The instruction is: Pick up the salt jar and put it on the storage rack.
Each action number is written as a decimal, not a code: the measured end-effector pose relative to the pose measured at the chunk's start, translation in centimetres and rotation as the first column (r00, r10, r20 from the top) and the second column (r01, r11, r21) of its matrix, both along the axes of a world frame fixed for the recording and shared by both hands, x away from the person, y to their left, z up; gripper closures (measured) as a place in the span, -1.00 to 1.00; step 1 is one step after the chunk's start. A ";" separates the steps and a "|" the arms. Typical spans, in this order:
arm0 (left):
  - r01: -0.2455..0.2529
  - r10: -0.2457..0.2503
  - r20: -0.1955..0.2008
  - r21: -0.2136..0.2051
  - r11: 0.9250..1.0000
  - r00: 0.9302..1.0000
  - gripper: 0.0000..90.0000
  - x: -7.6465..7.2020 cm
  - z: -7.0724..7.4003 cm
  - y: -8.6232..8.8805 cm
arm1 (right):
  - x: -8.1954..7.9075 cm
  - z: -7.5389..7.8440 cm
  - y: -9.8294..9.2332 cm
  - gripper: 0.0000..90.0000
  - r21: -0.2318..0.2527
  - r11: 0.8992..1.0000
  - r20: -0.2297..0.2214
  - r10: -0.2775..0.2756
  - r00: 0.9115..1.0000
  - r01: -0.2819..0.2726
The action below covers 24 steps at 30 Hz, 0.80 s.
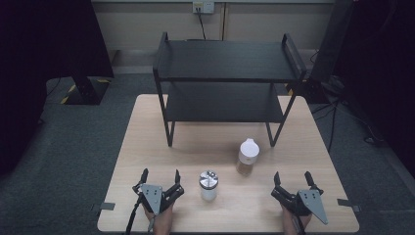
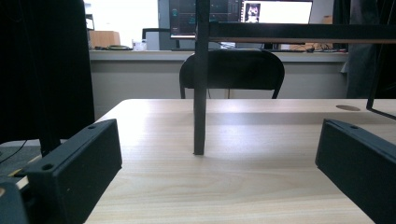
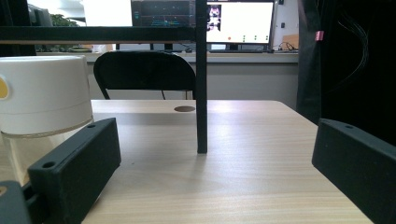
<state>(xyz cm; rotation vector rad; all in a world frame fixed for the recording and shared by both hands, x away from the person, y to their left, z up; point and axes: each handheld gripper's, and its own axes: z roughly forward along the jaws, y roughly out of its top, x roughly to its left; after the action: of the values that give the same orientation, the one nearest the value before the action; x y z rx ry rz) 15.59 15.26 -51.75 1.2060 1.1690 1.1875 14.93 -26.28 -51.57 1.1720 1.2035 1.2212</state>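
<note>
Two containers stand on the wooden table (image 1: 147, 147) in front of a black two-tier shelf (image 1: 227, 73). One is a small jar with a shiny metal lid (image 1: 208, 185); the other is a clear bottle with a white cap (image 1: 247, 155), which looms at the left of the right gripper view as the white-capped bottle (image 3: 44, 98). My left gripper (image 1: 160, 175) rests near the front edge, left of the jar, jaws wide open and empty. To the right of the bottle, my right gripper (image 1: 292, 177) is likewise open with nothing between its jaws. A shelf leg (image 2: 200, 93) stands straight ahead in the left gripper view.
The shelf's front legs (image 1: 170, 133) stand mid-table. A black chair (image 2: 232, 74) and lit monitors (image 3: 240, 21) sit beyond the far edge. Dark stands (image 1: 83, 83) flank the table on grey carpet. Bare tabletop lies between both grippers and the shelf.
</note>
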 end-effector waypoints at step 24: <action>0.003 -0.003 -0.001 0.000 1.000 1.000 -1.00 0.1 0.0 0.0 | 0.0 0.0 0.3 -1.00 -0.001 1.000 0.000 -0.018 1.000 0.018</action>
<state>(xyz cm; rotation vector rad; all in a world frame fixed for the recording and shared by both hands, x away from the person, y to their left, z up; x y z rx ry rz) 15.67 15.24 -51.74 1.2078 1.1671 1.1845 14.94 -25.97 -51.56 1.1802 1.1909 1.2069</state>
